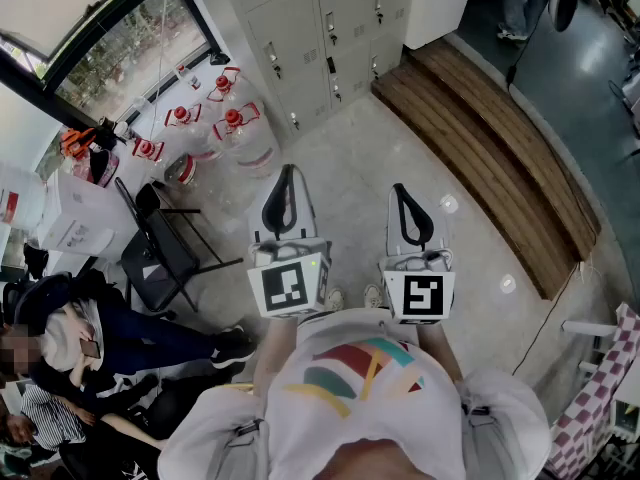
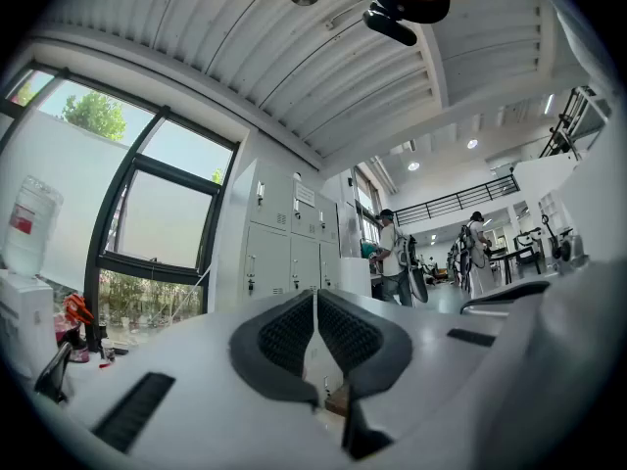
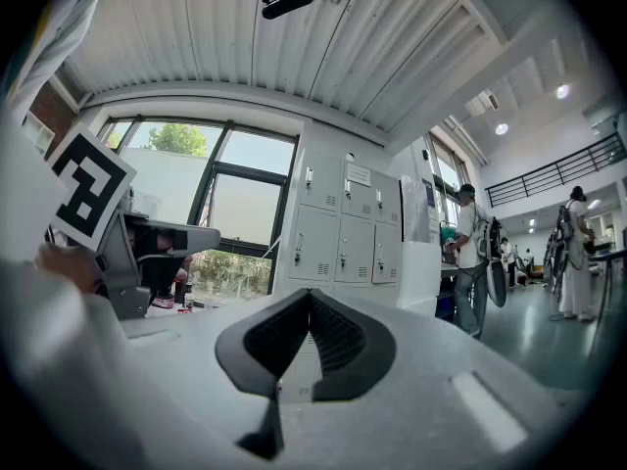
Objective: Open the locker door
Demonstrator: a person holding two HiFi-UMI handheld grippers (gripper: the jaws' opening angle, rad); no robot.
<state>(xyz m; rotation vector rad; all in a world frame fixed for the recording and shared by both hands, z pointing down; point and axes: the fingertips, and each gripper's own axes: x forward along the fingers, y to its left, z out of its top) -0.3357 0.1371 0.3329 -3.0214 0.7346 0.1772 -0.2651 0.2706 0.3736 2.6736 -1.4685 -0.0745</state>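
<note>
**Well short of the lockers, both grippers closed and empty**

Far across the pale floor, the grey lockers [image 1: 310, 38] are standing against the wall, their upper rows running off the head view's top edge. The left gripper [image 1: 288, 173] and right gripper [image 1: 401, 190] are hovering side by side, well apart from them, each with jaws pressing together on nothing. Both gripper views are losing the lowest doors behind the gripper bodies. A wooden bench [image 1: 490, 158] is lying to the right, and water bottles [image 1: 235, 128] are clustering to the left.
</note>
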